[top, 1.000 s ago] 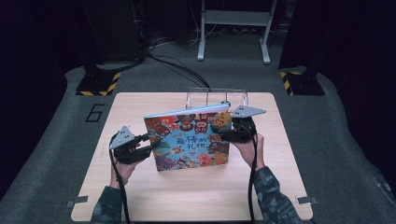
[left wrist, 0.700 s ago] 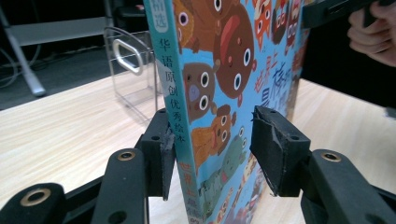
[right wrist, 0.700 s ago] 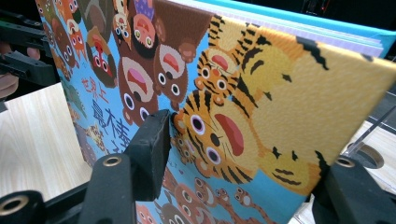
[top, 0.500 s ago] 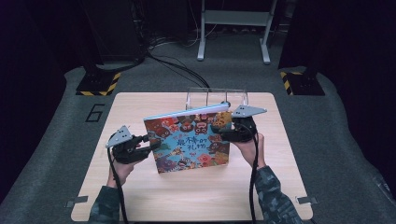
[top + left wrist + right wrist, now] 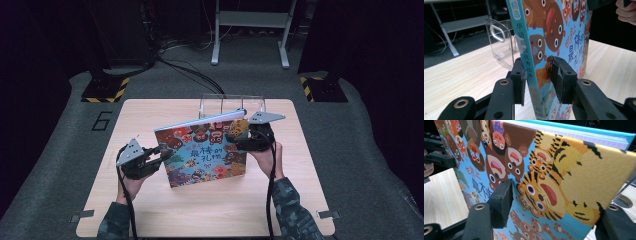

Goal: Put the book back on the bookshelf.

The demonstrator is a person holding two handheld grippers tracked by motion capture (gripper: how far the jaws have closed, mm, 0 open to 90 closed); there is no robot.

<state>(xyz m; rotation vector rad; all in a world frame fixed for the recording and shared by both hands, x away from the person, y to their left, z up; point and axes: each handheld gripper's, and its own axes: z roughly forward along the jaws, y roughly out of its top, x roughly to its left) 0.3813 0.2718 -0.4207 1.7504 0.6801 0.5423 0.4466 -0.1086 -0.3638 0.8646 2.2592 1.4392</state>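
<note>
A colourful picture book (image 5: 205, 152) with cartoon animals on its cover stands tilted on its lower edge over the middle of the wooden table (image 5: 150, 120). My left gripper (image 5: 159, 156) holds its left edge. In the left gripper view the jaws sit on either side of the spine (image 5: 527, 62), the pads (image 5: 520, 75) pressed on the book (image 5: 549, 30). My right gripper (image 5: 235, 140) grips the upper right corner. In the right gripper view one pad (image 5: 502, 197) lies on the tiger picture (image 5: 544, 187), and the other jaw is hidden behind the book.
A clear acrylic book stand (image 5: 232, 102) sits just behind the book at the table's far edge, also seen past the spine as the clear stand (image 5: 499, 37). Beyond the table are cables, a metal frame (image 5: 250, 30) and black-and-yellow marked bases (image 5: 105, 90).
The book and both grippers have shifted slightly down toward the person. Both grips are unchanged.
</note>
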